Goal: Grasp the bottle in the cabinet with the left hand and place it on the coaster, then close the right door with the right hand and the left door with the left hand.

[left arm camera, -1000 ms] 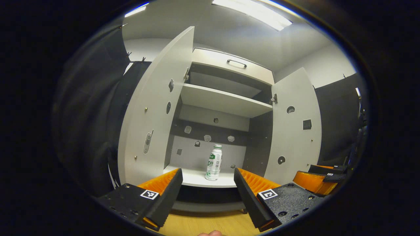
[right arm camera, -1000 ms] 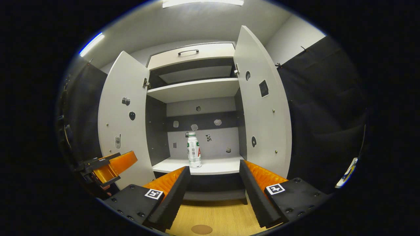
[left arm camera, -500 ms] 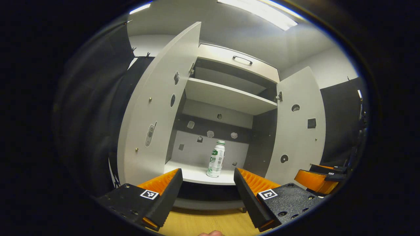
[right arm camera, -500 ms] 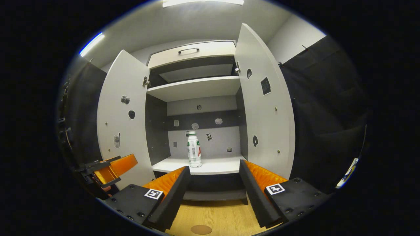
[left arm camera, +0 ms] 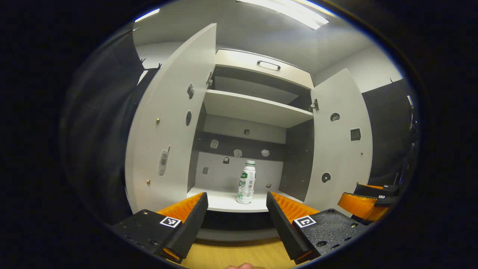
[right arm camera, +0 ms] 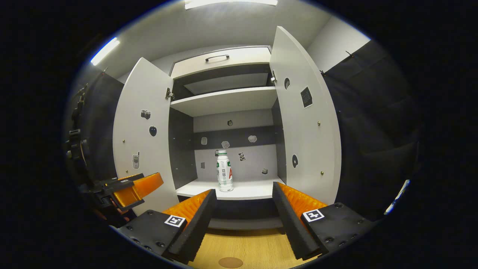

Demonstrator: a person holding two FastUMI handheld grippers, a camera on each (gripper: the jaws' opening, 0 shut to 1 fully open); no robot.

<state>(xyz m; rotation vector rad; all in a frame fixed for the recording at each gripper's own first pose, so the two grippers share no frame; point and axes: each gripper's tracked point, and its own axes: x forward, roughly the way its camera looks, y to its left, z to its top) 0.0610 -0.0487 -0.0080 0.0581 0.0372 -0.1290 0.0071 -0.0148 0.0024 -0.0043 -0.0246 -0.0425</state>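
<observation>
- One bottle (left arm camera: 246, 182) (right arm camera: 224, 176) upright on the lower shelf (left arm camera: 224, 201) of the cabinet (left arm camera: 257, 71).
- Two shelves visible inside.
- Two doors: left door (left arm camera: 168, 123), right door (left arm camera: 341, 138), both open.
- One coaster (right arm camera: 230, 262) on the counter (right arm camera: 242, 250).
- Two hand-held grippers: left hand-held gripper (left arm camera: 237, 220), right hand-held gripper (right arm camera: 242, 220).

Through the right gripper view I see a pale cabinet (right arm camera: 224, 101) with both doors swung wide. A white bottle (right arm camera: 224, 176) with a green cap stands upright on the lower shelf (right arm camera: 246, 190), well apart from my right gripper (right arm camera: 244, 218), whose fingers are spread with nothing between them. A round brown coaster (right arm camera: 230, 262) lies on the wooden table (right arm camera: 242, 250) below. The left gripper (right arm camera: 130, 188) hovers by the left door (right arm camera: 143, 142).
</observation>
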